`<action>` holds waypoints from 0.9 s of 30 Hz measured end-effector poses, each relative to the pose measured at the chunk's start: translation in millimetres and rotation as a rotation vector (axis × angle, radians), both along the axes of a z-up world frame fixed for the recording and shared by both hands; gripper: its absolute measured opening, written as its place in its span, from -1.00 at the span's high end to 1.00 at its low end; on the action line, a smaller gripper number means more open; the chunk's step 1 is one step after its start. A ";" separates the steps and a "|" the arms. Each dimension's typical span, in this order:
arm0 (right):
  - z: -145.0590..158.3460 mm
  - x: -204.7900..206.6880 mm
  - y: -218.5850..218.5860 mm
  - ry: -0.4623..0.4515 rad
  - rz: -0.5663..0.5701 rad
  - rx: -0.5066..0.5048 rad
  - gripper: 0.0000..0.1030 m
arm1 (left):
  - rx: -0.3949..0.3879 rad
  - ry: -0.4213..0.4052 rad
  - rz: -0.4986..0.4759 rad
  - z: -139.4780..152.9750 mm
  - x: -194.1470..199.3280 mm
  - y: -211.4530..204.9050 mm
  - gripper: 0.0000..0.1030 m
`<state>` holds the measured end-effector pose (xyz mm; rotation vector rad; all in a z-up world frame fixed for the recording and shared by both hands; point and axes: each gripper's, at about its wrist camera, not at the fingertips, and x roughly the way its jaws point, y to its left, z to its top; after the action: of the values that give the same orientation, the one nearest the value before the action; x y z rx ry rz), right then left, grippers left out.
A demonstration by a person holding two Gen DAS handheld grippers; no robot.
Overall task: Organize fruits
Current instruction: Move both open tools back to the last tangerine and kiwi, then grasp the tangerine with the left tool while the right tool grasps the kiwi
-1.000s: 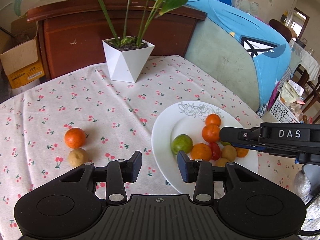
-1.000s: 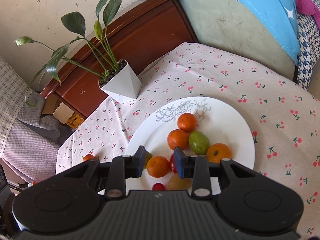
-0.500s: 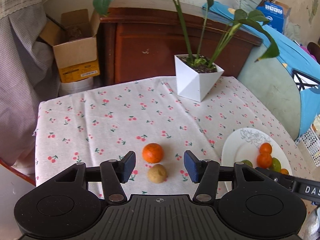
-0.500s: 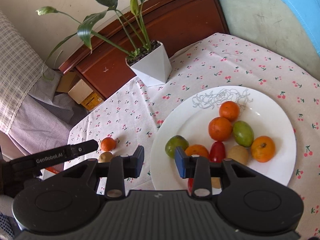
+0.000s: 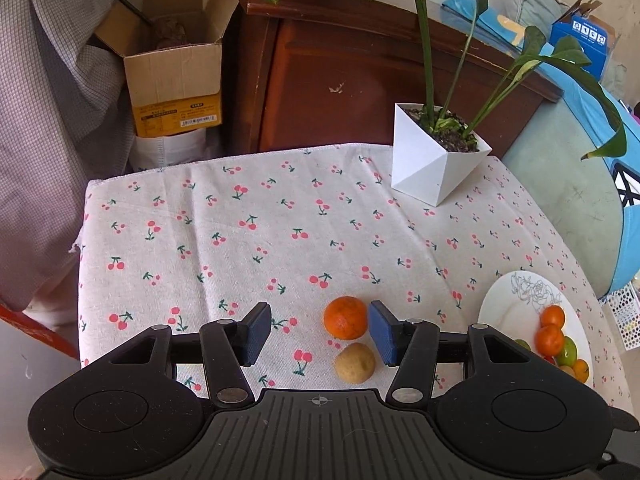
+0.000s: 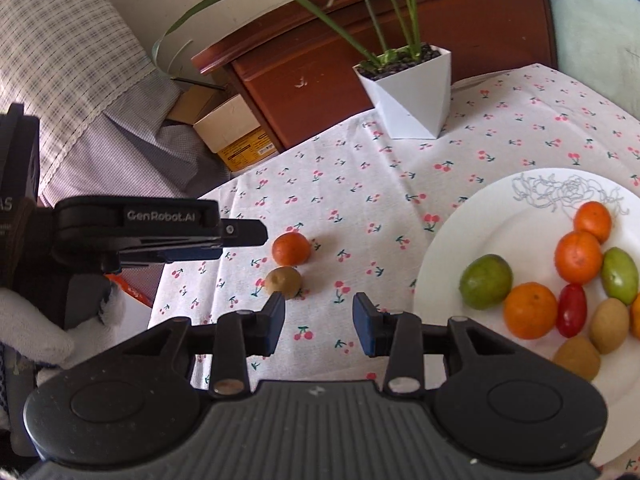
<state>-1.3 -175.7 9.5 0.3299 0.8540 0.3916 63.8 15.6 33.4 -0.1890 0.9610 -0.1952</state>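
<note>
Left gripper (image 5: 318,334): jaws spread, empty, just widened, framing the loose orange (image 5: 345,317) and brown fruit (image 5: 355,362) at lower centre. Right gripper (image 6: 319,322): parted, empty, just opening. Step: collecting strays. Next: descend, centre, pinch, carry to plate (image 5: 508,312) at right.

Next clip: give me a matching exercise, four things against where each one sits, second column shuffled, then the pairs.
Things:
1. orange
2. red tomato
3. plant pot
4. cardboard box

Places:
A. on the white plate
B. off the table, beside the wooden cabinet
C. loose on the tablecloth, next to a small brown fruit
D. at the table's far edge

Pairs: 1-C, 2-A, 3-D, 4-B
</note>
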 end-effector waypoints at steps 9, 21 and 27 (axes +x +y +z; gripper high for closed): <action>-16.8 14.0 33.5 -0.022 0.035 -0.047 0.22 | -0.033 0.030 0.055 -4.6 4.2 13.4 -0.02; -24.8 21.2 49.9 -0.081 0.041 -0.126 0.42 | -0.049 0.032 0.068 -6.8 3.7 15.9 -0.02; -21.6 15.5 45.7 -0.068 0.049 -0.135 0.47 | -0.049 0.023 0.038 -8.7 2.0 9.8 -0.02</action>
<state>14.2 -130.0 -12.0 0.1701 0.8186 0.3868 65.8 25.5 24.7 -0.2552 0.9757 -0.1822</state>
